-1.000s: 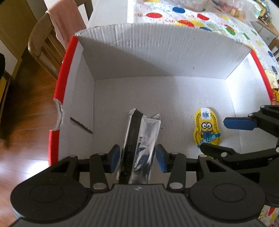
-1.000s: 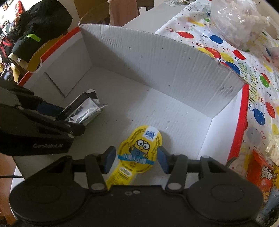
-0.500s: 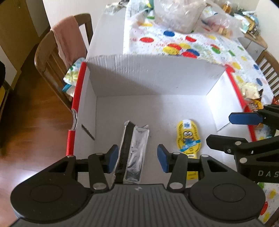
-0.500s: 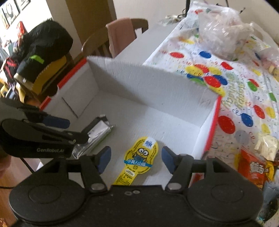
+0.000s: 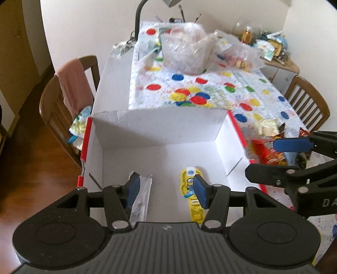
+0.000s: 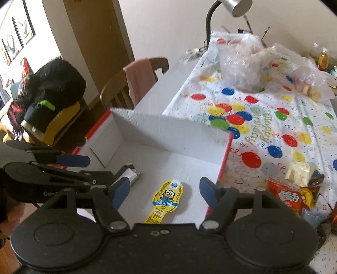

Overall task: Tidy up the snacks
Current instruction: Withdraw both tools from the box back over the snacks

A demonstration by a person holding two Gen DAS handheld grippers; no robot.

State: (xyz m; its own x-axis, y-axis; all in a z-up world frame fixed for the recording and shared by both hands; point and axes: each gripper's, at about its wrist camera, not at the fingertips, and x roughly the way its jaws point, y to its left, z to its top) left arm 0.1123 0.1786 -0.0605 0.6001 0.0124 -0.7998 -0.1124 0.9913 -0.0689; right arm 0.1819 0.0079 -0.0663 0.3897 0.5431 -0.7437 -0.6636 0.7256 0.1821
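A white cardboard box with red edges point(image 5: 158, 128) point(image 6: 168, 130) sits at the table's near end. On its floor lie a silver foil snack pack point(image 5: 141, 198) point(image 6: 130, 173) at the left and a yellow Minion snack pack point(image 5: 190, 189) point(image 6: 166, 199) to its right. My left gripper point(image 5: 166, 189) is open and empty, raised above the box. My right gripper point(image 6: 164, 192) is open and empty, raised above the box's right part. Loose snack packs, a red one point(image 6: 288, 196) and a pale one point(image 6: 299, 171), lie on the tablecloth right of the box.
The table wears a balloon-print cloth point(image 6: 263, 118). Clear plastic bags of food point(image 5: 185, 52) point(image 6: 242, 61) sit at the far end by a desk lamp point(image 6: 210, 19). Wooden chairs stand left point(image 5: 63, 99) and right point(image 5: 307, 99). A dark coat point(image 6: 52, 88) lies on a seat.
Both grippers have pulled back and up, away from the box, and stayed open. The silver pack and the Minion pack stay on the box floor.
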